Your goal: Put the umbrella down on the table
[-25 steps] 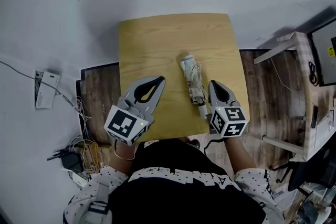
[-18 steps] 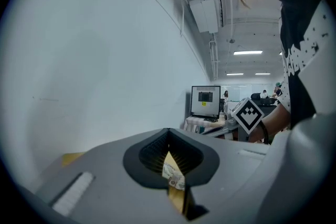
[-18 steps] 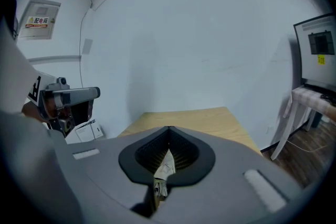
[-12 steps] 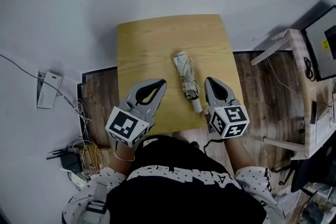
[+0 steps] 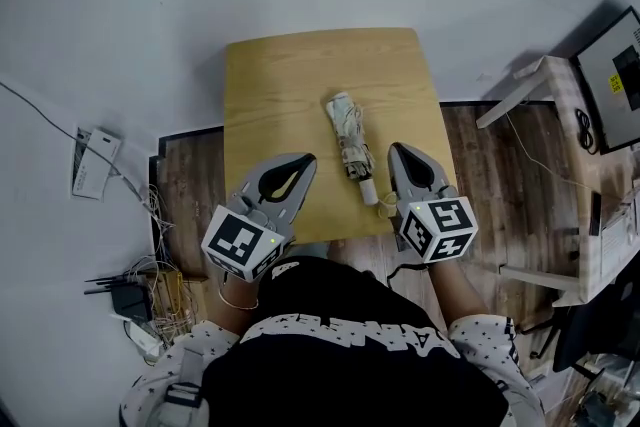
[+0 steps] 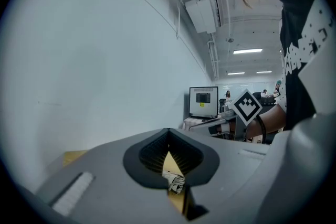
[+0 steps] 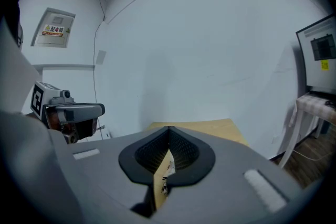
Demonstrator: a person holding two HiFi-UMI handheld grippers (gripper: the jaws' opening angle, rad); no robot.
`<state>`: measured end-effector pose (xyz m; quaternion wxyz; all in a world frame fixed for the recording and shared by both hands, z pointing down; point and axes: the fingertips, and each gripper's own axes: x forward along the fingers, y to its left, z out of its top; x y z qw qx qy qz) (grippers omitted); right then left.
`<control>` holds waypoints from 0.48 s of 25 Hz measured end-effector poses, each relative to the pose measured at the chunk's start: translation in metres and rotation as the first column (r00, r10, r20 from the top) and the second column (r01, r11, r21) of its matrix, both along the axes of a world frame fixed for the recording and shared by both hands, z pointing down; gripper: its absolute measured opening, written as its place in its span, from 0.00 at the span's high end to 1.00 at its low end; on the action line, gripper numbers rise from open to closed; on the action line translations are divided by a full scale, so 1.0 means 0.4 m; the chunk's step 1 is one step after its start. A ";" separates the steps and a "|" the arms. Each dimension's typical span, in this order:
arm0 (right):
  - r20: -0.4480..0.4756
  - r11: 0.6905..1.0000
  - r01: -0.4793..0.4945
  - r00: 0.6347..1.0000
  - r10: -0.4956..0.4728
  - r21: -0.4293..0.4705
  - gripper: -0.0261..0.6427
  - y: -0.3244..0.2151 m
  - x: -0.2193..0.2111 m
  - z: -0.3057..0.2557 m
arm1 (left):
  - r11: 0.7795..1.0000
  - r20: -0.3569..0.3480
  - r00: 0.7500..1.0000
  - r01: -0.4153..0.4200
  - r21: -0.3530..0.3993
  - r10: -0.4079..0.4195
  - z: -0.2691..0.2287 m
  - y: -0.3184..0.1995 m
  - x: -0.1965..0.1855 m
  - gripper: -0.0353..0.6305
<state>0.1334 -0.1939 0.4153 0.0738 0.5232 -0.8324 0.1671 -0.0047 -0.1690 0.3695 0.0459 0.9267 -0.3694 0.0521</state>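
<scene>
Folded pale patterned umbrella (image 5: 351, 146) is lying on the square light-wood table (image 5: 290, 75).
Its long axis is running away from the person, handle nearest; the right gripper (image 5: 397, 152), clenched on nothing, is hovering just beside that handle, nearer than the left gripper (image 5: 303, 160), likewise closed and empty.

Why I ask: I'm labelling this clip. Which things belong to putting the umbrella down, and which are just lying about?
Job: umbrella, lying on the wooden table; left tongs and right tongs, both shut, holding nothing.
Lying about: white box, cable tangle, monitor.
</scene>
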 end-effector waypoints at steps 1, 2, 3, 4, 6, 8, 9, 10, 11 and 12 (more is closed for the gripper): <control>0.001 1.000 0.001 1.000 -0.001 0.002 0.94 0.004 0.001 -0.002 | 1.000 0.000 1.000 0.001 0.000 -0.001 0.000 0.007 0.001 0.95; 0.002 1.000 0.003 1.000 -0.003 0.004 0.94 0.008 0.001 -0.004 | 1.000 0.000 1.000 0.003 0.000 -0.003 0.000 0.013 0.002 0.95; 0.001 1.000 0.005 1.000 -0.005 0.007 0.94 0.012 0.000 -0.005 | 1.000 0.001 1.000 0.005 -0.001 -0.005 0.001 0.019 0.001 0.95; 0.000 1.000 0.006 1.000 -0.006 0.008 0.94 0.016 0.000 -0.007 | 1.000 0.002 1.000 0.008 -0.002 -0.008 0.001 0.024 0.000 0.95; -0.003 1.000 0.007 1.000 -0.007 0.011 0.94 0.022 0.002 -0.010 | 1.000 0.003 1.000 0.013 -0.002 -0.013 0.001 0.031 -0.001 0.95; -0.005 1.000 0.007 1.000 -0.007 0.015 0.94 0.025 0.003 -0.012 | 1.000 0.003 1.000 0.015 -0.002 -0.015 0.000 0.033 -0.002 0.95; -0.007 1.000 0.010 1.000 -0.010 0.017 0.94 0.027 0.002 -0.012 | 1.000 0.003 1.000 0.015 -0.002 -0.015 0.000 0.034 -0.003 0.95; -0.010 1.000 0.015 1.000 -0.015 0.019 0.94 0.029 0.000 -0.012 | 1.000 0.004 1.000 0.015 -0.002 -0.015 0.001 0.035 -0.003 0.95; -0.012 1.000 0.019 1.000 -0.019 0.019 0.94 0.032 -0.002 -0.011 | 1.000 0.004 1.000 0.014 -0.002 -0.014 0.001 0.036 -0.002 0.95; -0.013 1.000 0.022 1.000 -0.022 0.016 0.94 0.034 -0.003 -0.009 | 1.000 0.004 1.000 0.012 -0.002 -0.012 0.001 0.036 -0.001 0.95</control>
